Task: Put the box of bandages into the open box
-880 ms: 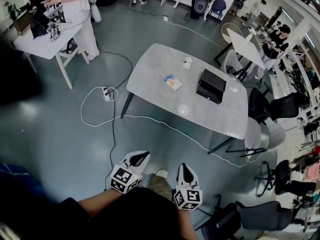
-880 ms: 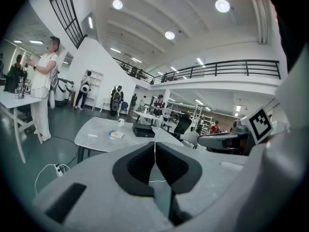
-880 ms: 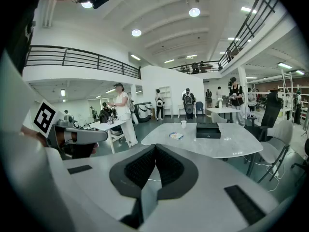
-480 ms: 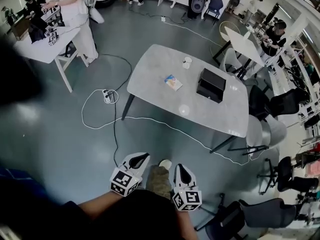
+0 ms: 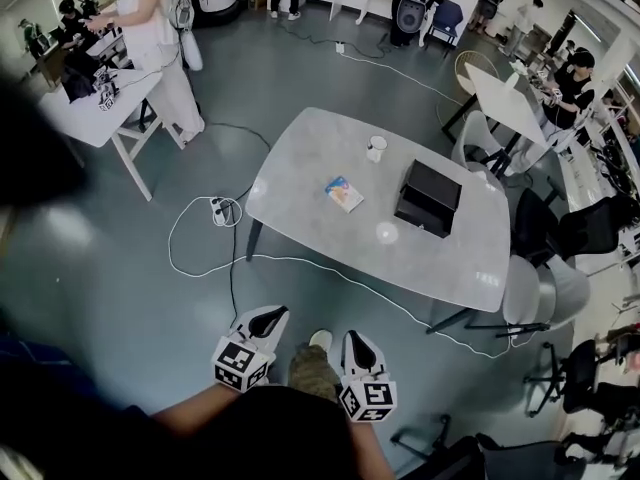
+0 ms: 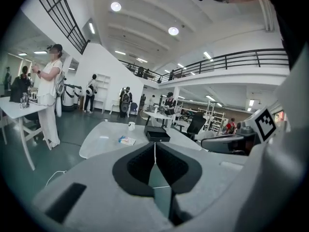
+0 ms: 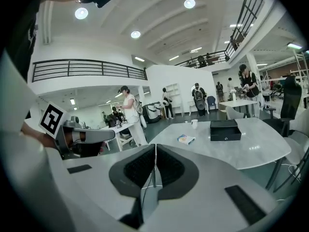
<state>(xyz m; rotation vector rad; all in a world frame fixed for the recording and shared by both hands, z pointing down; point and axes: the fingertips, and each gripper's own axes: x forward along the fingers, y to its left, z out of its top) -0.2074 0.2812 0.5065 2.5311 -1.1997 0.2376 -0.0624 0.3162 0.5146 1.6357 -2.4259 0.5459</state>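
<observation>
The small blue and white box of bandages lies flat near the middle of the grey table; it also shows as the bandage box and the bandage box. The black open box stands to its right, seen too as the black box and the black box. My left gripper and right gripper hang shut and empty over the floor, well short of the table. Shut jaws show on the left gripper and right gripper.
A white cup stands on the table's far side. A white cable and power strip lie on the floor by the table's near edge. Chairs stand at the right. A person stands by a white table at the far left.
The view has shifted: the table sits slightly lower and closer in the head view. Both grippers stay shut, side by side, in nearly the same place.
</observation>
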